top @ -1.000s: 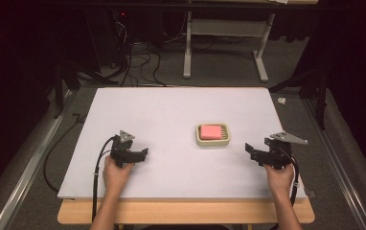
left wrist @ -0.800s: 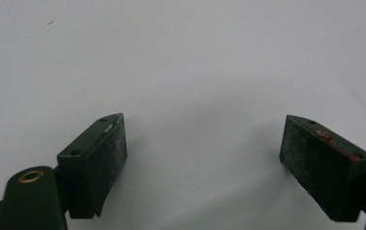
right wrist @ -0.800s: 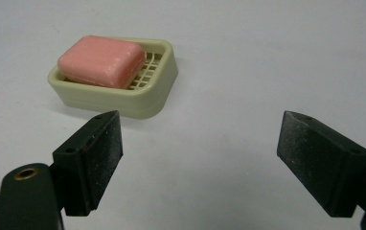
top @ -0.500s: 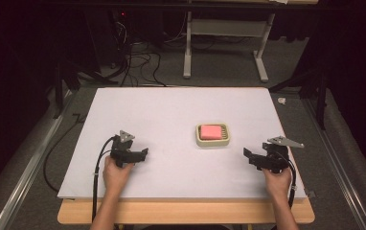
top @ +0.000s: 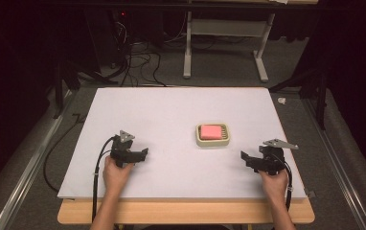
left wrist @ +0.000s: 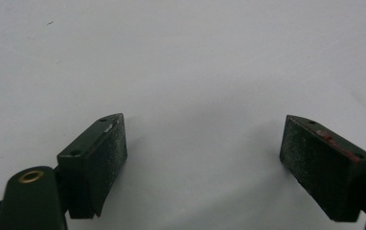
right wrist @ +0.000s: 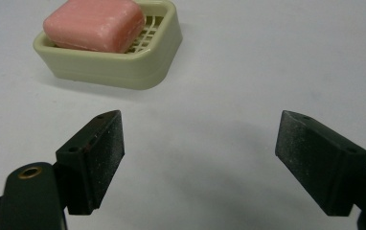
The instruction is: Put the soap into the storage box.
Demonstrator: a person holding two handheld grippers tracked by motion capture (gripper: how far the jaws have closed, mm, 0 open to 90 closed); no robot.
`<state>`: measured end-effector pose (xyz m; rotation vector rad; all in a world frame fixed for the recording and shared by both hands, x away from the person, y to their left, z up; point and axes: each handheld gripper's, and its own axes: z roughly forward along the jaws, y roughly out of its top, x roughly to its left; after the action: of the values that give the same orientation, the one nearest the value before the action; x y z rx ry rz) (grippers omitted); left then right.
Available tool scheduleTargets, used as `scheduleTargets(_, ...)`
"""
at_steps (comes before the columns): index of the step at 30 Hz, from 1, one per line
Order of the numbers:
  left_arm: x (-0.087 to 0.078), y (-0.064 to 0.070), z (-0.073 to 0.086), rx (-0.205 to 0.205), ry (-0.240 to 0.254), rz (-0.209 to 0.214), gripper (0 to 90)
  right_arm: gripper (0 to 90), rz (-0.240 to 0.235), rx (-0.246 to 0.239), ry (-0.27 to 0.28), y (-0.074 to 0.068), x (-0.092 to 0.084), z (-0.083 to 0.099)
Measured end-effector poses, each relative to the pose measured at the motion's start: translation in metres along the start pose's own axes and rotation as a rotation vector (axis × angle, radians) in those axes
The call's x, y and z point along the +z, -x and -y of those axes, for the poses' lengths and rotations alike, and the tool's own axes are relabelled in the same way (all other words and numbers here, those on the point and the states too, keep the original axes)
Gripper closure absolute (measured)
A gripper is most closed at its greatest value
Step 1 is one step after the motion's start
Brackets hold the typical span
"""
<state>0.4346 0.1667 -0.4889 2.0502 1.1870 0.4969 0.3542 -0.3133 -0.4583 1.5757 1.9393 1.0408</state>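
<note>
White counter [top: 171, 110] in a dark room, with cables and one metal stand on the floor behind it; on it sits one cream soap dish [top: 212, 135] holding one pink soap bar [top: 211, 131]. Two tongs: left tongs [top: 143, 154] well to the left of the dish, jaws wide apart, gripping nothing. Right tongs [top: 243, 157] near the dish's front right, pointed toward it, jaws wide apart, gripping nothing.
</note>
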Motion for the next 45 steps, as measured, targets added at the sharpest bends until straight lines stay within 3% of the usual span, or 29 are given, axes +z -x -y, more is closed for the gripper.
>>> scheduleTargets(17, 0.000, 0.000, 0.000, 0.000, 0.000, 0.000, 16.8, 17.8, 0.008, -0.009, -0.031, -0.003, 0.014, 0.006)
scheduleTargets(32, 0.000, 0.000, 0.000, 0.000, 0.000, 0.000, 16.8, 17.8, 0.052, -0.023, -0.074, -0.005, 0.025, 0.009)
scheduleTargets(35, 0.000, 0.000, 0.000, 0.000, 0.000, 0.000, 16.8, 17.5, 0.058, -0.030, -0.087, -0.006, 0.027, 0.009)
scheduleTargets(39, 0.000, 0.000, 0.000, 0.001, 0.000, 0.000, 16.8, 16.8, 0.111, -0.099, -0.108, -0.014, 0.030, 0.009)
scheduleTargets(45, 0.000, 0.000, 0.000, 0.001, 0.000, -0.001, 16.8, 16.6, 0.104, -0.095, -0.102, -0.013, 0.030, 0.010)
